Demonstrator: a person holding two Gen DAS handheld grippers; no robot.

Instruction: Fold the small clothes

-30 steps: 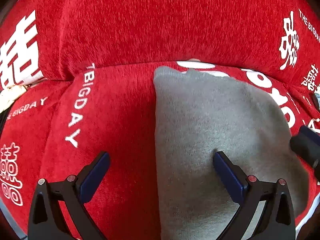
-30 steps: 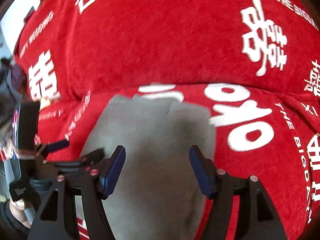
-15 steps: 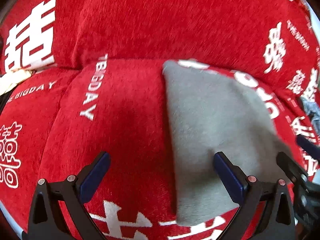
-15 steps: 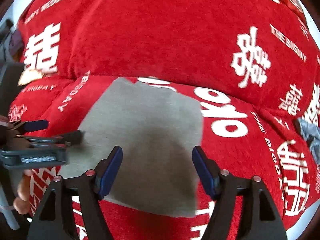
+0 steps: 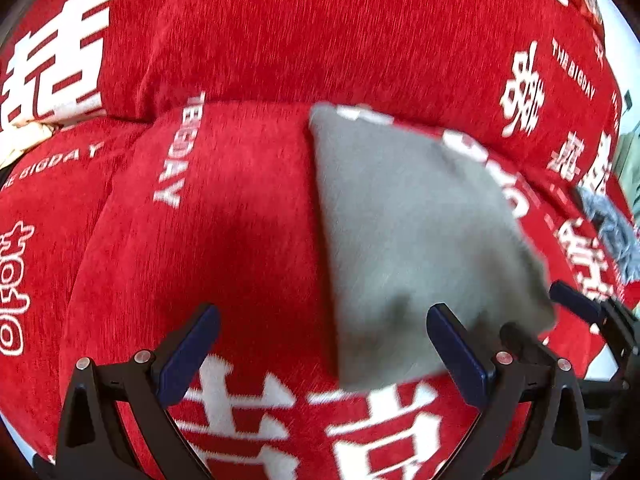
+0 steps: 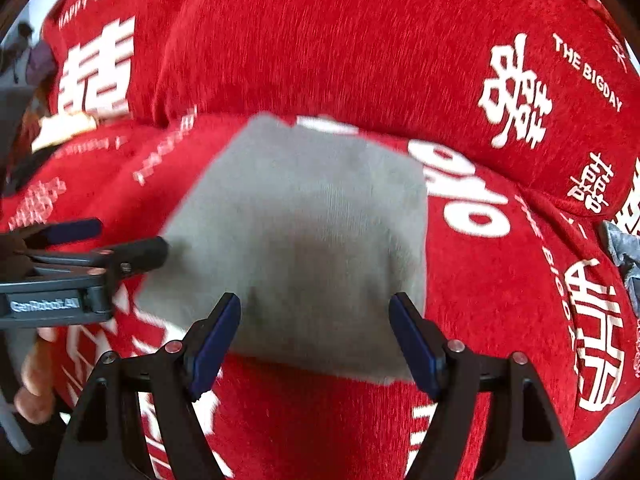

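Observation:
A grey folded garment lies flat on the red sofa seat; it also shows in the right wrist view. My left gripper is open and empty, held above the seat at the garment's near left edge. It shows from the side in the right wrist view. My right gripper is open and empty, held above the garment's near edge. Its fingers show at the right in the left wrist view.
The sofa has a red cover with white lettering, and its backrest rises behind the garment. A bluish-grey cloth lies on the seat far to the right; it also shows in the right wrist view. A pale item sits at the far left.
Both grippers have pulled back and up from the grey garment, so more of the seat's front shows. The garment stays flat on the seat.

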